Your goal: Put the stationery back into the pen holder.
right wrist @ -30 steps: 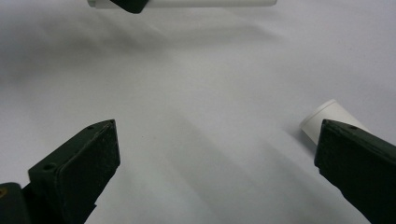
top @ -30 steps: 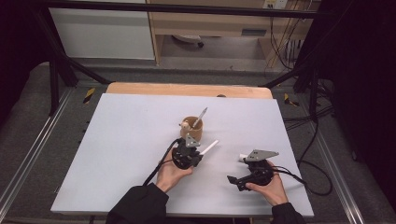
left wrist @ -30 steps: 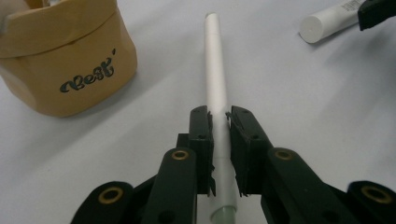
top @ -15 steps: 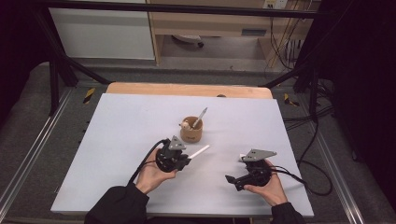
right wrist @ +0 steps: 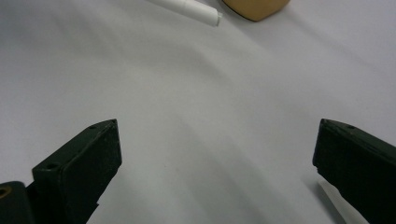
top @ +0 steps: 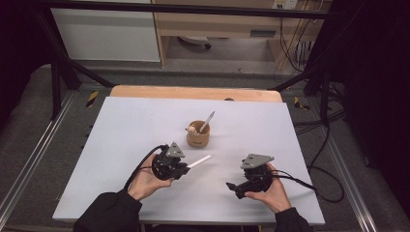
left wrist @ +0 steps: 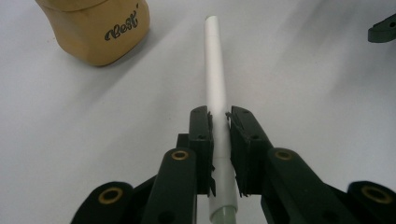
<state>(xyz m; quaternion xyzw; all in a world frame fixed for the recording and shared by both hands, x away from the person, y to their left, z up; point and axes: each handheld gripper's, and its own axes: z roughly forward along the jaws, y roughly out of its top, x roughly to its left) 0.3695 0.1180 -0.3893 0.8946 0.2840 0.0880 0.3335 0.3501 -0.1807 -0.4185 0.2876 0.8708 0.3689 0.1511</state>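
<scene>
From the high view you have two grippers, one white pen and one tan cup on the white table. Your left gripper clamps the white pen, which sticks out over the table toward the right and slightly away from you, its long axis slanting up toward the tan cup. The cup stands near the table's middle with one grey pen leaning out of it toward the far right, plus a small pale thing I can't make out. Compared with a second ago, your left gripper and its white pen have pulled back from right beside the cup toward the left and nearer you, so pen and cup are now apart; your right gripper has shifted only a little and the cup has stayed put. In the left gripper view the jaws are narrow and pinch the white pen near its rear end; the pen runs straight ahead along them, with the cup to the upper left. In the right gripper view the jaws stand wide with nothing between them, and the white pen's tip lies just beside the cup at the top.
</scene>
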